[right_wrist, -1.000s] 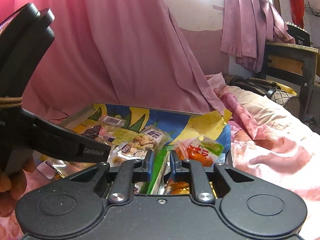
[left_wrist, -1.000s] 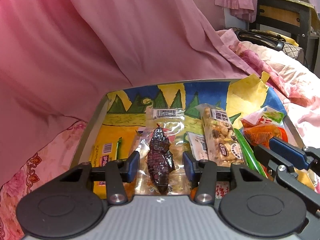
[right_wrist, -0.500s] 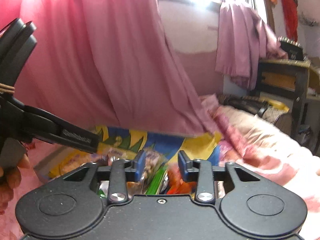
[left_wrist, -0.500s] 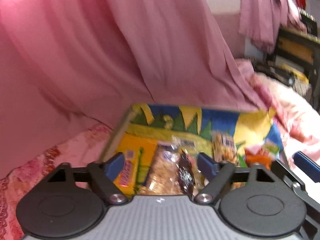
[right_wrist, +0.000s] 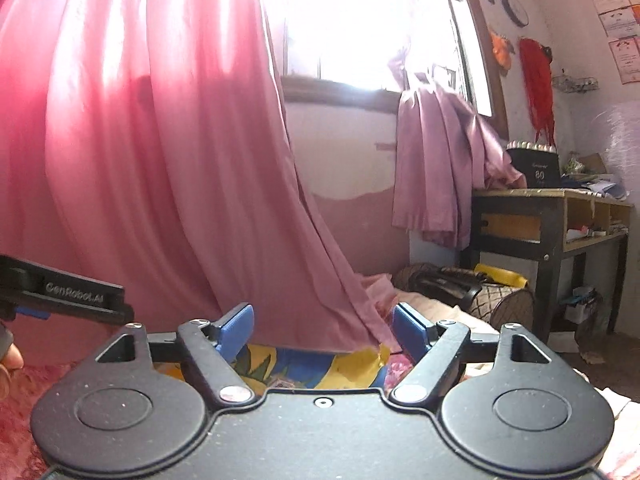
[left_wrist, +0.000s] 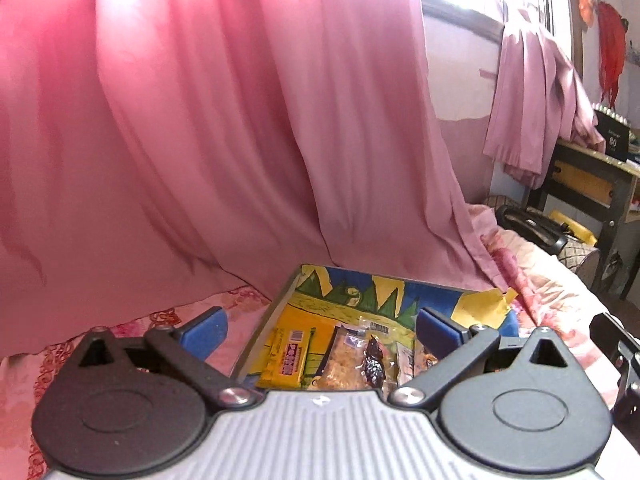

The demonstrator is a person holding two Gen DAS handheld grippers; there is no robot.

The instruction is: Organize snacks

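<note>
A tray (left_wrist: 280, 296) with a painted blue, yellow and green floor lies on the bed and holds several snack packets. Among them are a yellow bar (left_wrist: 290, 356), a clear pack of crackers (left_wrist: 338, 364) and a dark dried-fruit pack (left_wrist: 373, 360). My left gripper (left_wrist: 320, 330) is open and empty, raised above the tray's near end. My right gripper (right_wrist: 323, 330) is open and empty, raised high; only the tray's far end (right_wrist: 304, 364) shows under it. The left gripper's side (right_wrist: 72, 294) shows at the left of the right wrist view.
A pink curtain (left_wrist: 200, 140) hangs right behind the tray. The flowered bedspread (left_wrist: 552, 280) stretches to the right. A dark desk (right_wrist: 552, 216) stands at the far right, with a bag (right_wrist: 460, 284) and a basket (right_wrist: 504, 304) beside it.
Both grippers have lifted up and back from the tray and opened wide. The right one let go of the green packet; the left one no longer straddles the dark fruit pack.
</note>
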